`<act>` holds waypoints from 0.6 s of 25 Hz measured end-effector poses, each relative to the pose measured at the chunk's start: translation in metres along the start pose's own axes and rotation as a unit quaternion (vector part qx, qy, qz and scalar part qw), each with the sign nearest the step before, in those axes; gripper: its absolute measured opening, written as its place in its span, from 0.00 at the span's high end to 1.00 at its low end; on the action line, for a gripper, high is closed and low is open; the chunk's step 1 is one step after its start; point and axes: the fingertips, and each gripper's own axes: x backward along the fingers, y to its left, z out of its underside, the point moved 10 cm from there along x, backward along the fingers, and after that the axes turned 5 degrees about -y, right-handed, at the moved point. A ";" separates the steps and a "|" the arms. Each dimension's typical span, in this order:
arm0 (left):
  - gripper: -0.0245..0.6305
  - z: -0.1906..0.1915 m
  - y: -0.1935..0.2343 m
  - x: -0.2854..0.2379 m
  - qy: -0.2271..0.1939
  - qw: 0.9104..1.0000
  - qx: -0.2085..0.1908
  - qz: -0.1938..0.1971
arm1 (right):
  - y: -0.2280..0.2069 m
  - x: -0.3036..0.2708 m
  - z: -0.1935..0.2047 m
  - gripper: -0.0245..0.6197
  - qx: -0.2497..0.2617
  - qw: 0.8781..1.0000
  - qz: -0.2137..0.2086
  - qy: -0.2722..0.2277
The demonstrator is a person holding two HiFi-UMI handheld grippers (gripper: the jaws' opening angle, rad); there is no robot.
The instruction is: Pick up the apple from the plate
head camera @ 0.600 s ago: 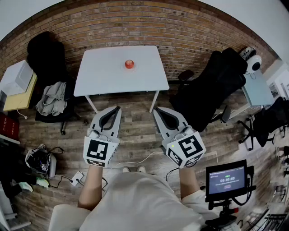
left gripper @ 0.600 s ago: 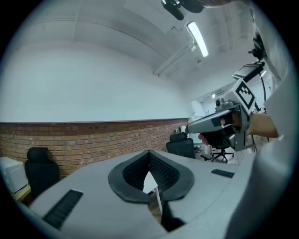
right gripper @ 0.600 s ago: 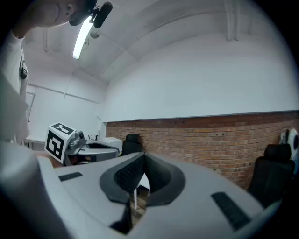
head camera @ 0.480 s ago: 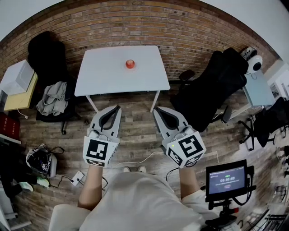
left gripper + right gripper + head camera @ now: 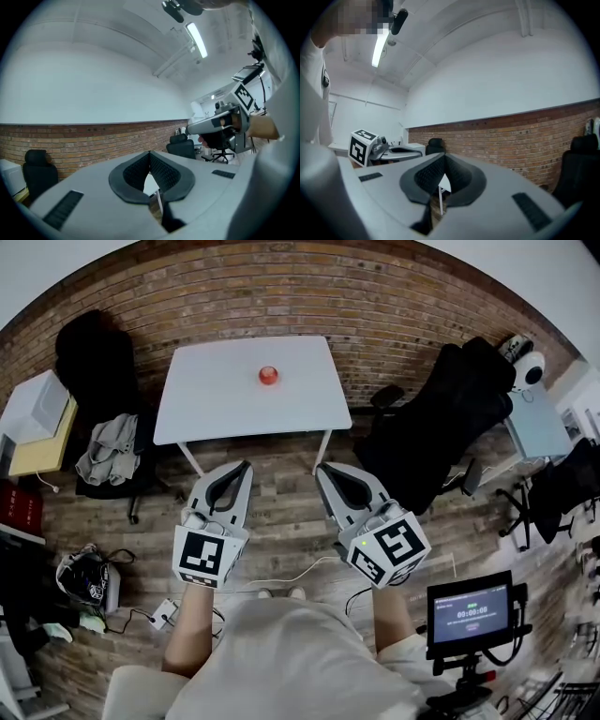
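1. The apple [image 5: 268,375] is a small red spot in the upper middle of the head view. It sits on the white bench [image 5: 216,404], toward the bench's far edge. Any plate under it is too small to make out.
2. A brick wall [image 5: 394,306] runs behind the bench, and plank floor [image 5: 281,512] lies in front of it.
3. The left tool [image 5: 245,466] and the right tool [image 5: 320,468] hang side by side at the frame's centre, over the floor and well apart from the bench.
4. Each tool's jaws are closed tip to tip, with nothing between them.
5. By my reading, the step in hand is the approach; no reach has begun.
6. The next move calls for closing in on the bench. One tool must then open wide enough for the apple and bring its jaws level on either side of the fruit.
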 end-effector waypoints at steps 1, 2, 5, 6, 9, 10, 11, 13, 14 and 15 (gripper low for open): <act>0.95 0.000 0.000 -0.001 -0.001 1.000 -0.001 0.000 | -0.002 0.000 0.000 0.96 -0.002 1.000 0.001 0.001; 0.95 -0.001 -0.001 -0.001 -0.001 1.000 -0.002 -0.001 | -0.002 0.000 0.000 0.96 -0.002 1.000 0.001 0.001; 0.95 -0.001 -0.005 0.003 -0.005 1.000 -0.005 -0.005 | -0.002 0.005 0.001 0.96 -0.003 1.000 0.005 0.001; 0.95 -0.001 -0.007 0.005 -0.005 1.000 -0.006 -0.007 | -0.002 0.008 0.002 0.96 -0.004 1.000 0.006 0.000; 0.95 -0.001 -0.010 0.001 -0.004 1.000 -0.007 -0.014 | -0.010 0.008 0.002 0.96 -0.008 1.000 0.002 -0.001; 0.95 -0.001 -0.010 -0.004 -0.001 1.000 -0.006 -0.016 | -0.015 0.006 0.002 0.96 -0.010 1.000 0.000 0.000; 0.95 -0.002 -0.010 -0.008 0.001 1.000 -0.006 -0.019 | -0.020 0.004 0.001 0.96 -0.012 1.000 -0.003 0.001; 0.95 -0.002 -0.012 -0.013 0.004 1.000 -0.005 -0.024 | -0.027 0.002 -0.001 0.96 -0.013 1.000 -0.009 0.002; 0.95 -0.002 -0.014 -0.013 0.005 1.000 -0.004 -0.026 | -0.028 0.003 -0.001 0.96 -0.013 1.000 -0.014 0.002; 0.95 -0.002 -0.016 -0.013 0.007 1.000 -0.004 -0.029 | -0.029 0.005 -0.002 0.96 -0.013 1.000 -0.019 0.002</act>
